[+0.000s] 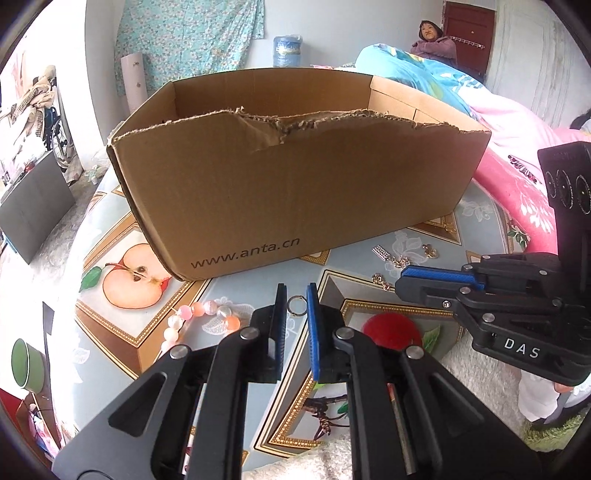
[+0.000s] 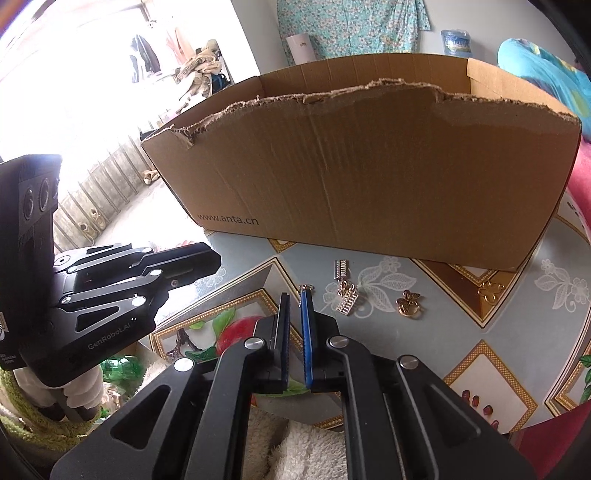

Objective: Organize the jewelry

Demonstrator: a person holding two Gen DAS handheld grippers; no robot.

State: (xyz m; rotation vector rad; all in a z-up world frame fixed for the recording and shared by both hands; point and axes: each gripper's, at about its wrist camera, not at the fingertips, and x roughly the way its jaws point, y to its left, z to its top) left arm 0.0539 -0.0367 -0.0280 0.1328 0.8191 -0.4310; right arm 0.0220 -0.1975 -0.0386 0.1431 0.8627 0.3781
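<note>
Jewelry, gold charms (image 2: 408, 303) and bead bracelet (image 1: 201, 319), lies on counter (image 2: 461, 328) before cardboard box (image 1: 295, 192); left tongs (image 1: 296, 295) nearly closed by small ring (image 1: 296, 305), right tongs (image 2: 295, 301) pinch gold piece (image 2: 306, 288).

White walls (image 1: 99, 55), floral curtain (image 1: 192, 33), bright window (image 2: 74, 74), pink bedding (image 1: 517, 155)

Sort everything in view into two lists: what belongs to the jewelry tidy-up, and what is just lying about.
Belongs to the job:
- cardboard box
- bead bracelet
- small metal ring
- silver clasp pieces
- gold flower charm
- gold clover charm

Just lying about:
- green cup
- water jug
- bedding
- wheelchair
</note>
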